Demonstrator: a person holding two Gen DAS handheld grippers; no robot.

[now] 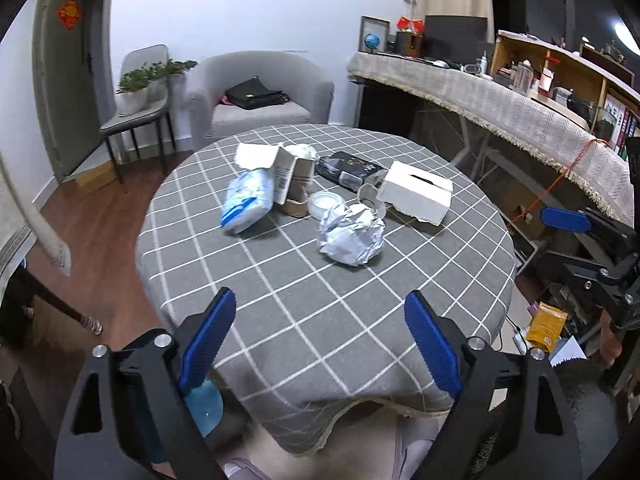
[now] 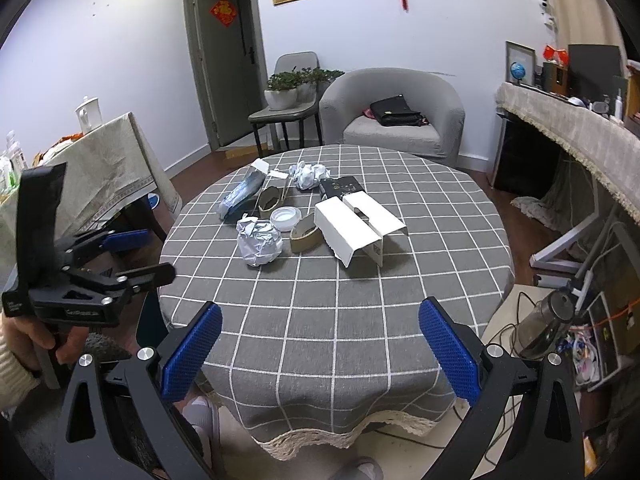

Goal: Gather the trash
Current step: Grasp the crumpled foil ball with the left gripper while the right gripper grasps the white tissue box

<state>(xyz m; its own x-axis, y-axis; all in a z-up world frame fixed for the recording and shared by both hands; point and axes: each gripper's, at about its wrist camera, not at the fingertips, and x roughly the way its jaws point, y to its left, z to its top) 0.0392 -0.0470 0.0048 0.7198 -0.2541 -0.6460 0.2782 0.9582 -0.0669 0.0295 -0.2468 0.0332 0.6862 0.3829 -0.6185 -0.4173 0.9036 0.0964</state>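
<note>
Trash lies in a heap on the far half of the round table with a grey checked cloth (image 1: 320, 340): a crumpled paper ball (image 1: 352, 236) (image 2: 260, 242), a torn white box (image 1: 416, 198) (image 2: 356, 226), a blue-white plastic pack (image 1: 246, 202) (image 2: 240, 194), a white lid (image 1: 326, 202), a black packet (image 1: 348, 168) and a brown carton (image 1: 294, 184). My left gripper (image 1: 320, 296) is open over the near cloth, short of the paper ball, with nothing between its fingers. My right gripper (image 2: 322, 306) is open and empty over the table's near edge.
A grey armchair (image 1: 260, 96) with a black bag stands behind the table, beside a chair with potted plants (image 1: 136, 92). A cloth-covered counter (image 1: 500, 104) runs along the right. Left is a draped side table (image 2: 100, 160); cables and a jar (image 2: 548, 324) clutter the floor at right.
</note>
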